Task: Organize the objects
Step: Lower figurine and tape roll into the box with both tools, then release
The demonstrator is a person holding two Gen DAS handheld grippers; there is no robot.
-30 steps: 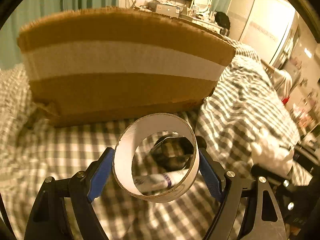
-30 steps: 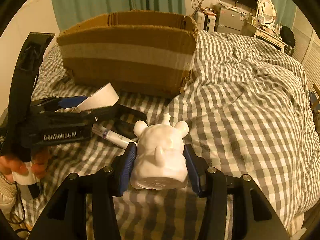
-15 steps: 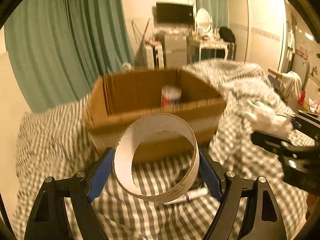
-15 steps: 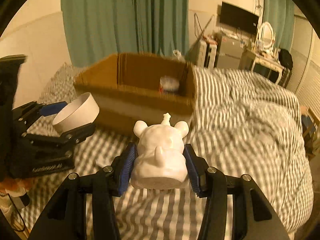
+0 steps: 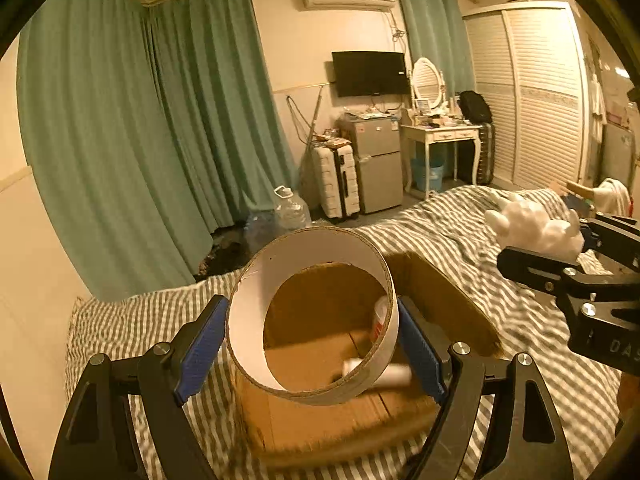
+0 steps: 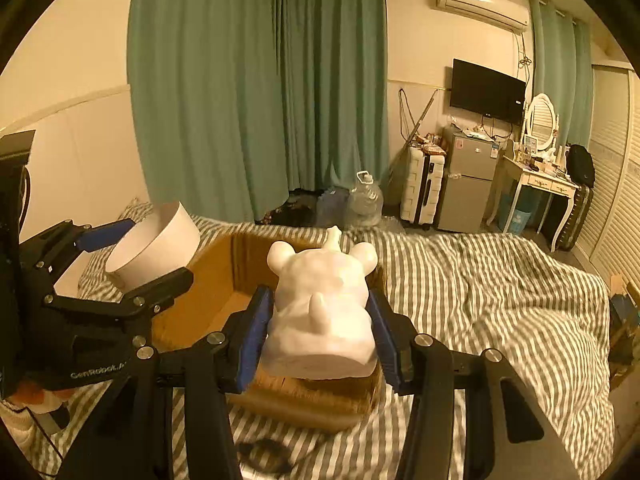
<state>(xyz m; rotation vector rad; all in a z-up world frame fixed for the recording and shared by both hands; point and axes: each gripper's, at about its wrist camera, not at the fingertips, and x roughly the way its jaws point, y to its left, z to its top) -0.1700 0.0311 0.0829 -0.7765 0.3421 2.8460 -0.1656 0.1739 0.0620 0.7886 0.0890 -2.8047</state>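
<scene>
My left hand-held gripper (image 5: 312, 344) is clamped across a wide white tape roll (image 5: 310, 316), blue pads (image 5: 200, 350) pressing its outer wall on both sides, the core facing me. My right hand-held gripper (image 6: 320, 330) is clamped on a white animal figurine (image 6: 322, 308), pads flat on its flanks, ears and small horn pointing away from me.

Change over the last second: both loads were down at blanket level, facing the near wall of the cardboard box (image 6: 224, 280). Both have come up. Now each is held above the box rim, and I look down into the box through the roll.

Inside the box: a red-and-white can (image 5: 380, 316) against the far wall, and a blurred white tube-like item (image 5: 384, 370) on the floor of it; identity unclear.

The box sits on the striped bed cover (image 6: 500, 280).

Judgement: lift stage done for both. What remains is to carry each forward over the opening, lower and release, keeping clear of the can.
</scene>
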